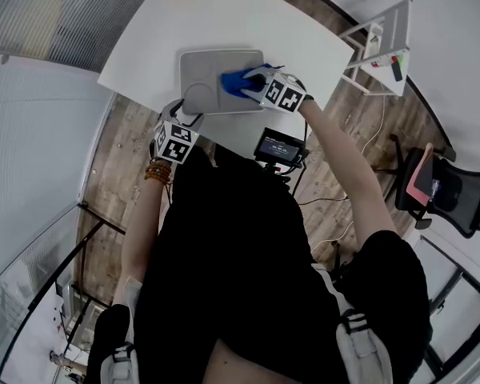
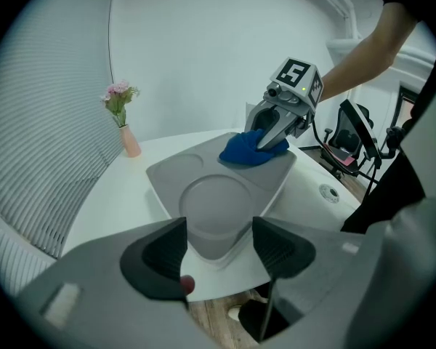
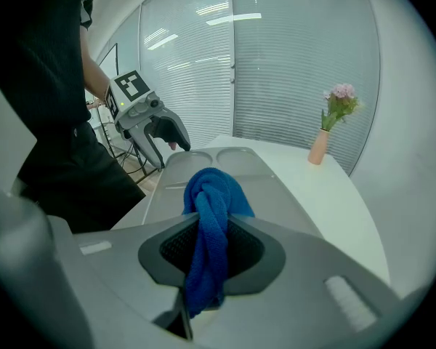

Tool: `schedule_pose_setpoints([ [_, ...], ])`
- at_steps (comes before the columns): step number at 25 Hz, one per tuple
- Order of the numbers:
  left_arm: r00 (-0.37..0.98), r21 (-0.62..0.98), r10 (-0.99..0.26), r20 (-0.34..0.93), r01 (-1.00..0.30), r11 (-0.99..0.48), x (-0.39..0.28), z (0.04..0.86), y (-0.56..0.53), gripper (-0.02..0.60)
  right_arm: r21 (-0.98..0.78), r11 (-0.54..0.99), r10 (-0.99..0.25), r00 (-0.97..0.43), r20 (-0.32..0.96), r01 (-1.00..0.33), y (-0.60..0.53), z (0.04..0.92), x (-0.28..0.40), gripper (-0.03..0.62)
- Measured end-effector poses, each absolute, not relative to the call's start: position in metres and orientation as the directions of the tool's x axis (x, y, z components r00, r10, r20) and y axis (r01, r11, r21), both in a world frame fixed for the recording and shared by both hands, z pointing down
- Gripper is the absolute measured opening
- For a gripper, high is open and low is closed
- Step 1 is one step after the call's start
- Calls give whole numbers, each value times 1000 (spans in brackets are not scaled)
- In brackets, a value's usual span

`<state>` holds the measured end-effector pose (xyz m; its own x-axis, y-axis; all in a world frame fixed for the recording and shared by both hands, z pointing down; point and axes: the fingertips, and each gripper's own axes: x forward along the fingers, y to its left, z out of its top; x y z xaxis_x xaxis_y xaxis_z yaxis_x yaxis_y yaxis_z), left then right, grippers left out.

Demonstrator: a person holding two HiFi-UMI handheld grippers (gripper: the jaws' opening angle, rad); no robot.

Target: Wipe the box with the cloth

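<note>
A flat grey box (image 1: 206,74) with moulded round and square recesses lies on the white table (image 1: 292,30). My right gripper (image 1: 254,82) is shut on a bunched blue cloth (image 1: 235,81) and presses it onto the box's right part. In the right gripper view the cloth (image 3: 211,195) hangs between the jaws over the box (image 3: 283,195). My left gripper (image 1: 189,118) is open at the box's near left corner. In the left gripper view that corner of the box (image 2: 211,202) lies in the gap of the left gripper (image 2: 218,249); across the box is the cloth (image 2: 245,152).
A pink vase with flowers (image 2: 129,140) stands at the table's far side. A small screen on a stand (image 1: 280,146) sits just off the near table edge. A white rack (image 1: 382,46) and a black office chair (image 1: 452,190) stand to the right.
</note>
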<state>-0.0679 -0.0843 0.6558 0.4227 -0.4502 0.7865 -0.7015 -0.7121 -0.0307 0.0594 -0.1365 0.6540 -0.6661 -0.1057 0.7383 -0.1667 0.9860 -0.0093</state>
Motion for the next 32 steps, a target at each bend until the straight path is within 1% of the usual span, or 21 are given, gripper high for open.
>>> schedule_pose_setpoints([
  [5, 424, -25, -437, 794, -695, -719, -63, 659, -84, 388, -16, 985, -105, -665, 740, -174, -126, 657, 62, 94],
  [18, 412, -34, -437, 800, -696, -717, -62, 657, -85, 388, -69, 984, -59, -666, 743, -163, -96, 655, 61, 94],
  [28, 407, -30, -430, 806, -697, -716, -63, 659, -85, 388, -125, 984, 7, -675, 737, -126, -75, 657, 57, 94],
  [32, 403, -26, -423, 812, -698, -716, -63, 659, -86, 387, -115, 988, 15, -668, 744, -105, -73, 656, 56, 94],
])
